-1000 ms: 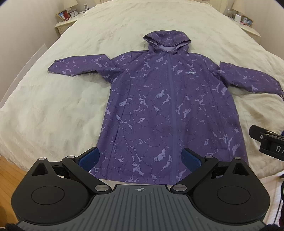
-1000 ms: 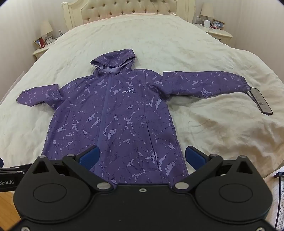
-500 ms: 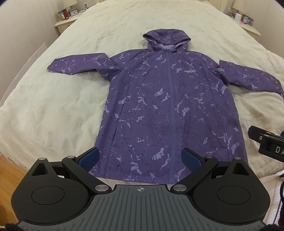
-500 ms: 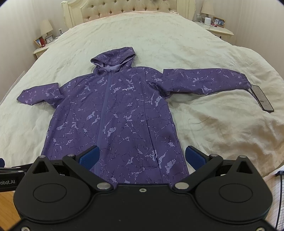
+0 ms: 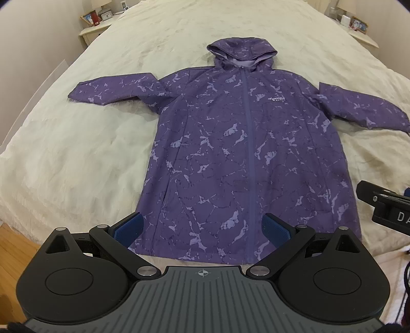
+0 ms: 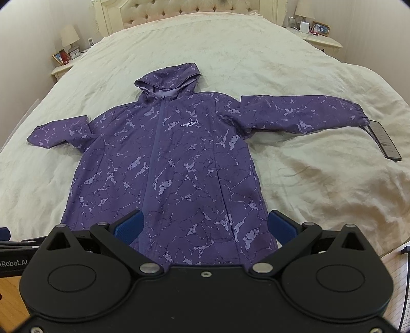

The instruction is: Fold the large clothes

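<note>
A purple hooded jacket (image 5: 243,153) with a pale marbled print lies flat and zipped on a cream bedspread (image 5: 77,153), hood toward the headboard, both sleeves spread out sideways. In the right wrist view the same jacket (image 6: 166,166) fills the middle, with a dark hang tag (image 6: 384,139) trailing from its right cuff. My left gripper (image 5: 202,228) hovers open above the hem, nothing between its blue pads. My right gripper (image 6: 205,225) is open too, over the hem's right half. The right gripper's black body (image 5: 384,207) shows at the left view's right edge.
A tufted headboard (image 6: 192,10) stands at the far end. Nightstands with lamps and picture frames flank the bed, one on the left (image 6: 66,59) and one on the right (image 6: 317,33). Wood floor (image 5: 10,246) shows beside the bed's near edge.
Both grippers have moved slightly forward and lower toward the jacket's hem, so the jacket looks a little larger. Both stay open; the jacket has not moved.
</note>
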Demonstrator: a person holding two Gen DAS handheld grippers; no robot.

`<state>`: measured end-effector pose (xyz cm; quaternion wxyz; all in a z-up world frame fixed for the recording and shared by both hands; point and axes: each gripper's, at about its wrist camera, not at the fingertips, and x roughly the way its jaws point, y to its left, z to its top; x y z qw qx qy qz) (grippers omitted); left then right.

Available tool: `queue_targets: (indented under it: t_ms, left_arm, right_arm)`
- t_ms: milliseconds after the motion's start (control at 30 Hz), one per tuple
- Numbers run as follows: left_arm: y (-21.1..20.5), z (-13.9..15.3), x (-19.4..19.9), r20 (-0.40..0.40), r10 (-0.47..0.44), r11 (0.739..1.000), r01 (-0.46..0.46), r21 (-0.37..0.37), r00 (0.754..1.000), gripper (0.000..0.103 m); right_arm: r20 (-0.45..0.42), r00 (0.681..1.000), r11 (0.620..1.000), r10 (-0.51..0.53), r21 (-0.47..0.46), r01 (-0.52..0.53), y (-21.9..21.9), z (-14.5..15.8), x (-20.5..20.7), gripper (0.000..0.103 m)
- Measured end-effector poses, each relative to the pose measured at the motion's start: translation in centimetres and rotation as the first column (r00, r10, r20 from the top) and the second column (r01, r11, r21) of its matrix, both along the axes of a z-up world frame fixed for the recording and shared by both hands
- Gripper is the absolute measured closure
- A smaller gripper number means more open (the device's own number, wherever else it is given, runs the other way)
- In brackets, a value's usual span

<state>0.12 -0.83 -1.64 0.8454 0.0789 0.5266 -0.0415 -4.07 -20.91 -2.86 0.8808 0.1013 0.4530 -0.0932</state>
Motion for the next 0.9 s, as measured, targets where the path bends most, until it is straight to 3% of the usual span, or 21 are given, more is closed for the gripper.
queue_targets:
  t_ms: [433,900]
  left_arm:
    - [0.2,-0.8,2.6,-0.026,-0.006,1.000,0.006,-0.005,1.000,0.003]
    - [0.1,-0.7,10.3,-0.020,-0.058,0.998,0.058,-0.010,0.998,0.003]
  right_arm:
    - [-0.021,1.000,1.000,-0.005,0.006,0.005,0.1,-0.6,2.2,0.001]
    - [-0.033,0.999,0.997,-0.044,0.060,0.046,-0.3,-1.1,8.8,0.001]
